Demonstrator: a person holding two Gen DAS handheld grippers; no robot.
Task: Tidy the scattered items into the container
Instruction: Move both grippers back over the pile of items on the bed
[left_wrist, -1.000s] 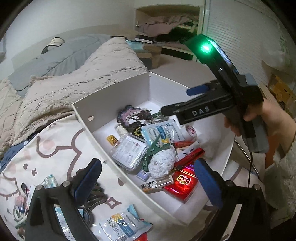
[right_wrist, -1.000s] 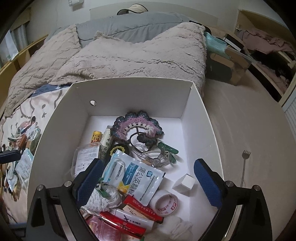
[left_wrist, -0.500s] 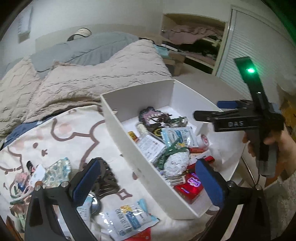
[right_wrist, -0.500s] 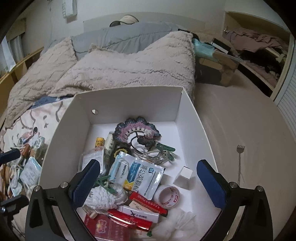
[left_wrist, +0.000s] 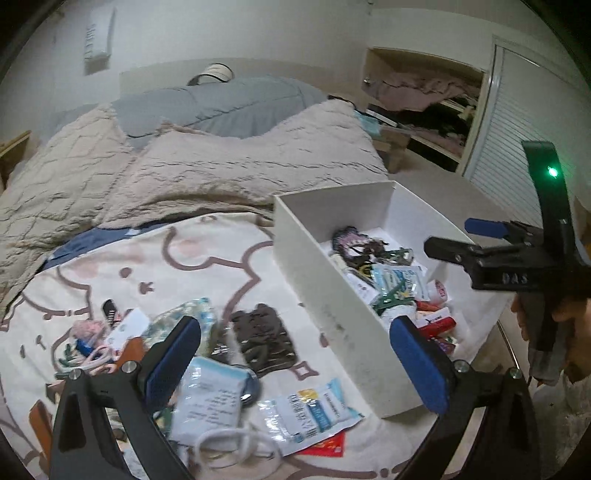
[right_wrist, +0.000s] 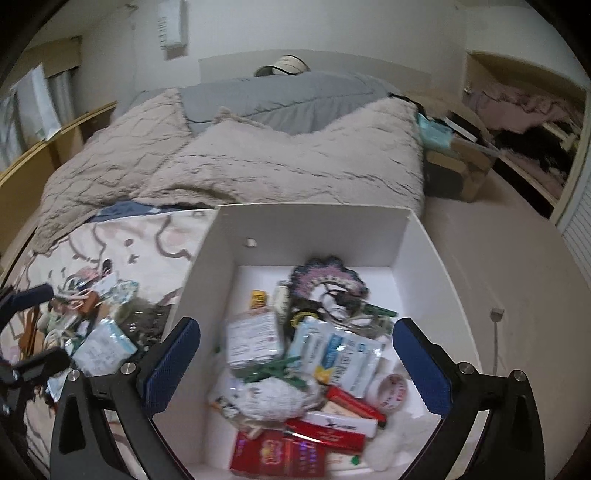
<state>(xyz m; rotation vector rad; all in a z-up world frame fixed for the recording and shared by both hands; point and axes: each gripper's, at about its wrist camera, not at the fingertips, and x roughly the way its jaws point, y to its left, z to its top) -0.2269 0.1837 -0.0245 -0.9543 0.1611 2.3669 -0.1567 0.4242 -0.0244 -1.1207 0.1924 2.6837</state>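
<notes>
Here my left gripper (left_wrist: 295, 354) hung over the items scattered on the bedsheet (left_wrist: 192, 266), its fingers wide apart and empty, a brown hair claw (left_wrist: 264, 341) and a white packet (left_wrist: 210, 398) lying between them. My right gripper (right_wrist: 295, 363) hovered, equally spread, above the white container (right_wrist: 314, 225), already holding many things.

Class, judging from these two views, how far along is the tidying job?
Partly done. The white box already holds many items, including a red packet and tape roll. Nothing is in hand: left gripper and right gripper are open. Left: brown hair claw, blue-white sachet and more on the bedsheet.
</notes>
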